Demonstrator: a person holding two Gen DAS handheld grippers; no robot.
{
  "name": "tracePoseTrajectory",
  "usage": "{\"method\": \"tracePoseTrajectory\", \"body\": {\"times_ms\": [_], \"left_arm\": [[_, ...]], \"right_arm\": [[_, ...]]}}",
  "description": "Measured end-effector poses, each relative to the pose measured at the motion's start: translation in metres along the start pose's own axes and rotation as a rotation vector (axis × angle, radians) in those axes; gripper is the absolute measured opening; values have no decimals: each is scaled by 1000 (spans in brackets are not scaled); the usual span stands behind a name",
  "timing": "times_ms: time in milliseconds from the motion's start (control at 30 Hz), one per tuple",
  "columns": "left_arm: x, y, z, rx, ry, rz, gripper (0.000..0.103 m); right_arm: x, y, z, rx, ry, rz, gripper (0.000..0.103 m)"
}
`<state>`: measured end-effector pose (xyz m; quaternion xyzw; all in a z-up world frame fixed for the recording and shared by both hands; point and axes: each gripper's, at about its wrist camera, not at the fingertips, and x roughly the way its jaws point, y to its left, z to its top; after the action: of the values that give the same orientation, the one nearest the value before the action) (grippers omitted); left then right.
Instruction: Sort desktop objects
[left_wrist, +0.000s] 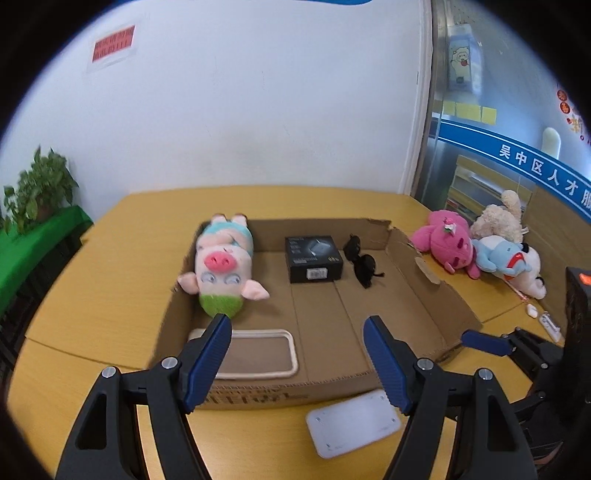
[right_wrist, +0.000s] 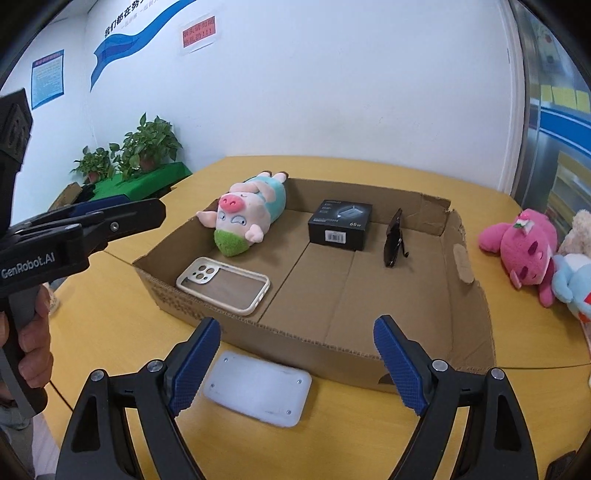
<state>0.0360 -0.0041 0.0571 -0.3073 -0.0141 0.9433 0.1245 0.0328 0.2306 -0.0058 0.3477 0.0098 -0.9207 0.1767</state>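
A shallow cardboard tray (left_wrist: 417, 291) (right_wrist: 476, 325) lies on the yellow table. In it are a pig plush (left_wrist: 221, 266) (right_wrist: 247, 218), a black charger box (left_wrist: 314, 258) (right_wrist: 340, 223), black sunglasses (left_wrist: 364, 264) (right_wrist: 393, 236) and a clear phone case (left_wrist: 255, 354) (right_wrist: 225, 284). A white flat device (left_wrist: 352, 422) (right_wrist: 258, 387) lies on the table in front of the tray. My left gripper (left_wrist: 297, 354) is open and empty above the tray's near edge. My right gripper (right_wrist: 297, 358) is open and empty above the white device.
Pink (left_wrist: 447, 243) (right_wrist: 524, 247), beige (left_wrist: 498, 218) and blue-white (left_wrist: 509, 258) plush toys lie on the table right of the tray. Small white items (left_wrist: 546, 321) lie near the right edge. Potted plants (right_wrist: 144, 147) stand on a green shelf at the left.
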Motion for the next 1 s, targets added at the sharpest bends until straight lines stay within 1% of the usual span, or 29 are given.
{"method": "tracePoseTrajectory", "body": {"times_ms": [33,100,167,200,233,300,367,467,500,567,633,700,733,767,900,1000], "left_arm": [[3,1,-5,-8,24,-25,74],[9,3,-15,-28,71,-62,74],[19,6,-29,-72,142,-123,74],[25,6,-38,-87,174,-165,74],[29,6,-44,-89,190,-180,74],[42,7,-58,-102,241,-185,74],[54,10,-68,-124,290,-222,74],[75,12,-82,-141,358,-279,74],[86,12,-88,-149,394,-306,74],[101,14,-96,-175,440,-307,73],[115,17,-103,-202,475,-316,72],[121,18,-105,-219,482,-330,71],[122,17,-106,-223,477,-340,68],[121,16,-105,-220,476,-344,66],[117,14,-102,-184,461,-313,66],[111,16,-96,-180,432,-317,66]], "right_arm": [[2,-3,-5,8,19,29,87],[12,-10,-22,36,93,116,89],[24,-17,-42,72,157,188,89],[31,-19,-50,91,183,201,89],[37,-22,-56,108,206,204,89],[47,-27,-63,139,232,216,89],[58,-31,-65,159,264,235,89],[74,-29,-66,129,306,252,89],[80,-27,-65,121,314,266,89],[88,-21,-61,102,314,294,89],[95,-17,-59,81,318,297,88],[105,-15,-58,70,334,284,86],[107,-14,-57,72,338,283,83],[110,-13,-56,72,339,281,83],[110,-8,-54,44,325,272,79],[101,-7,-53,44,290,269,76]]}}
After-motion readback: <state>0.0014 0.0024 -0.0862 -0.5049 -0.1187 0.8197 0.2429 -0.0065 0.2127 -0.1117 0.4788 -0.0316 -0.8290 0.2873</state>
